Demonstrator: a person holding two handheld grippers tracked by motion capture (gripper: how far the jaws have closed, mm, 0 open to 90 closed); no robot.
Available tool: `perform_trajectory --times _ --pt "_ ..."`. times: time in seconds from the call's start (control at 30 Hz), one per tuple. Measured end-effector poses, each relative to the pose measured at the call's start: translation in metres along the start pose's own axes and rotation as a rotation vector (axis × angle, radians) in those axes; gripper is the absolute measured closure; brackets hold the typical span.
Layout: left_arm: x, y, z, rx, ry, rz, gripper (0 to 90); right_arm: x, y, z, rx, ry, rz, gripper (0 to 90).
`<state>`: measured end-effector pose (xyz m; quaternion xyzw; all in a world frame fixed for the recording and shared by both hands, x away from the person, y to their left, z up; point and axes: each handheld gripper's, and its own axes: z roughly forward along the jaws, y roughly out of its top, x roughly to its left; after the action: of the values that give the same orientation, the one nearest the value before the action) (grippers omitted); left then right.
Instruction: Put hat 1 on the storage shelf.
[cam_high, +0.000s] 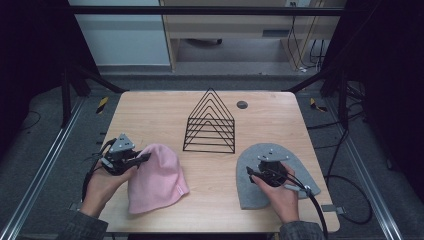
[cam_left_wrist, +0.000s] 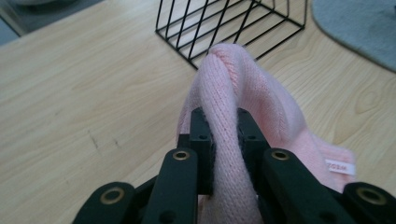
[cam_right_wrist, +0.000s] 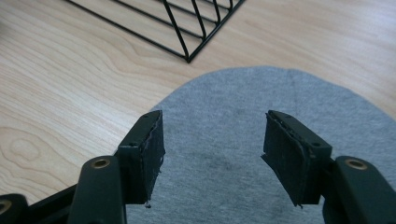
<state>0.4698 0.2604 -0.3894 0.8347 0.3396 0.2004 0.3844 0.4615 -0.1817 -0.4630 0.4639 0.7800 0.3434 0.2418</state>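
Observation:
A pink knit beanie lies on the wooden table at the front left. My left gripper is shut on a raised fold of the pink beanie near its left edge. A small white label shows on its hem. A grey beanie lies flat at the front right. My right gripper hovers just above the grey beanie, open, with nothing between its pads.
A black wire rack of triangular dividers stands at the table's middle, behind both beanies. A round dark cable hole sits at the back right. Bare wood lies left of the rack. A cable trails from the right gripper.

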Motion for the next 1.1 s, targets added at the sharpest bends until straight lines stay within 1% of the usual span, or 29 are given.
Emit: perform_trajectory --times 0.03,0.07,0.13,0.17,0.2,0.23,0.27,0.37,0.43,0.5,0.63,0.67,0.7,0.77,0.8,0.83,0.87,1.0,1.1 --pt "-0.002 0.004 -0.002 -0.006 -0.004 0.01 80.0 0.001 0.002 -0.003 -0.013 -0.001 0.001 38.7" --pt "-0.004 0.007 -0.004 -0.012 -0.009 0.018 80.0 0.001 0.004 -0.005 -0.026 0.002 -0.009 38.7" --pt "-0.008 0.015 -0.007 -0.027 -0.017 0.03 80.0 0.004 0.009 -0.01 -0.049 0.02 -0.006 38.5" --pt "-0.01 0.019 -0.009 -0.03 -0.019 0.04 80.0 0.008 0.014 -0.013 -0.063 0.037 -0.02 37.5" --pt "-0.012 0.023 -0.011 -0.034 -0.02 0.052 80.0 0.008 0.014 -0.013 -0.063 0.037 -0.02 37.5" --pt "-0.013 0.027 -0.013 -0.037 -0.018 0.062 80.1 0.014 0.021 -0.016 -0.073 0.052 -0.034 36.7" --pt "-0.014 0.032 -0.015 -0.037 -0.018 0.073 80.1 0.014 0.021 -0.016 -0.073 0.052 -0.034 36.7" --pt "-0.017 0.044 -0.023 -0.052 -0.024 0.098 80.0 0.023 0.03 -0.02 -0.081 0.07 -0.079 34.5" --pt "-0.018 0.052 -0.028 -0.044 -0.011 0.129 80.0 0.03 0.037 -0.022 -0.084 0.083 -0.111 33.2" --pt "-0.017 0.06 -0.033 -0.046 -0.002 0.145 80.1 0.037 0.043 -0.024 -0.088 0.101 -0.135 32.3" --pt "-0.015 0.076 -0.043 -0.067 0.005 0.164 80.0 0.052 0.058 -0.027 -0.087 0.127 -0.181 31.9" --pt "-0.013 0.08 -0.045 -0.073 0.003 0.161 80.0 0.059 0.067 -0.028 -0.089 0.138 -0.208 32.2" --pt "-0.012 0.084 -0.047 -0.078 0.005 0.163 80.0 0.059 0.067 -0.028 -0.089 0.138 -0.208 32.2" --pt "-0.009 0.092 -0.052 -0.089 0.005 0.165 80.0 0.065 0.076 -0.029 -0.093 0.157 -0.227 32.9" --pt "-0.008 0.096 -0.054 -0.094 0.001 0.166 79.9 0.068 0.08 -0.029 -0.095 0.17 -0.233 33.6" --pt "-0.007 0.1 -0.055 -0.102 -0.004 0.164 79.9 0.073 0.088 -0.029 -0.097 0.192 -0.242 34.6" --pt "-0.006 0.103 -0.058 -0.108 -0.006 0.166 79.9 0.073 0.088 -0.029 -0.097 0.192 -0.242 34.6" --pt "-0.004 0.116 -0.065 -0.128 -0.006 0.177 79.9 0.082 0.103 -0.027 -0.1 0.229 -0.263 36.3" --pt "-0.003 0.125 -0.071 -0.147 -0.009 0.183 79.8 0.087 0.112 -0.027 -0.102 0.244 -0.271 36.4"
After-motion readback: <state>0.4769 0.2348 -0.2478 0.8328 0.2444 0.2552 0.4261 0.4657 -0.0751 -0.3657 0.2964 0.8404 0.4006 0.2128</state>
